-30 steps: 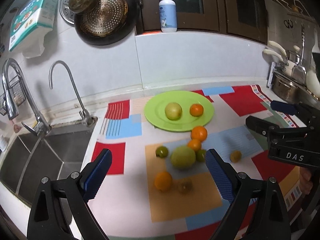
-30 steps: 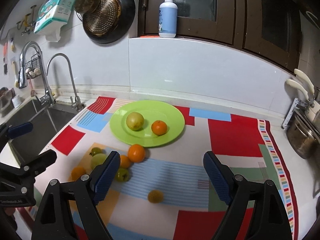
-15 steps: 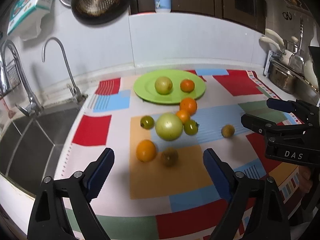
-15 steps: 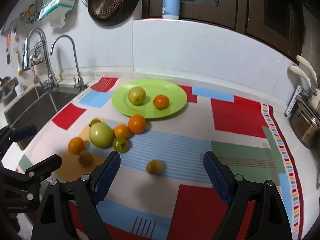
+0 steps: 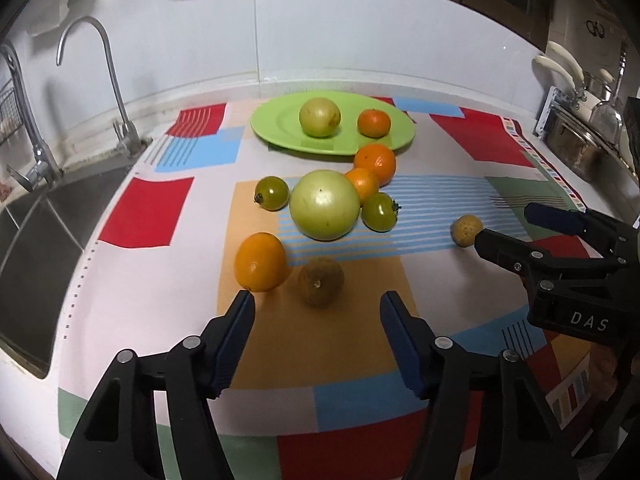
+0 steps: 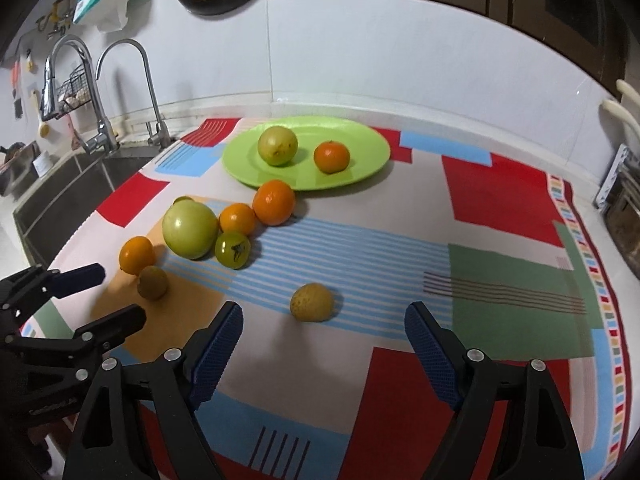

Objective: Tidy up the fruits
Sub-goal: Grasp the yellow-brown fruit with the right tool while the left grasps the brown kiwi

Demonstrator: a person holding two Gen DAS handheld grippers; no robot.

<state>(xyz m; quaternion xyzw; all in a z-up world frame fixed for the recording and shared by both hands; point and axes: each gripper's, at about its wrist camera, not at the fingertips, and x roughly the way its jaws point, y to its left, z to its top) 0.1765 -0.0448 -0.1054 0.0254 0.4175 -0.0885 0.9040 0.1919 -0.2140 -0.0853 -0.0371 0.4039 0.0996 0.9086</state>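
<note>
Both grippers wide, empty: left gripper [image 5: 316,306] faces the brown fruit [image 5: 321,281], right gripper [image 6: 323,318] the yellow fruit [image 6: 311,302]. 2 fruits sit on the green plate [image 6: 360,168]. Round, firm, rolls easily: grip across the middle.

My left wrist camera is looking low across the tabletop [image 5: 352,352] from close in, facing the back wall; my right wrist camera is looking from further right. Both are sharing the green plate [image 5: 280,126] [image 6: 360,148] and each other's claw.

Dim indoor light; soft shadows; sharp centre; fisheye-warped, vignetted edges.
</note>
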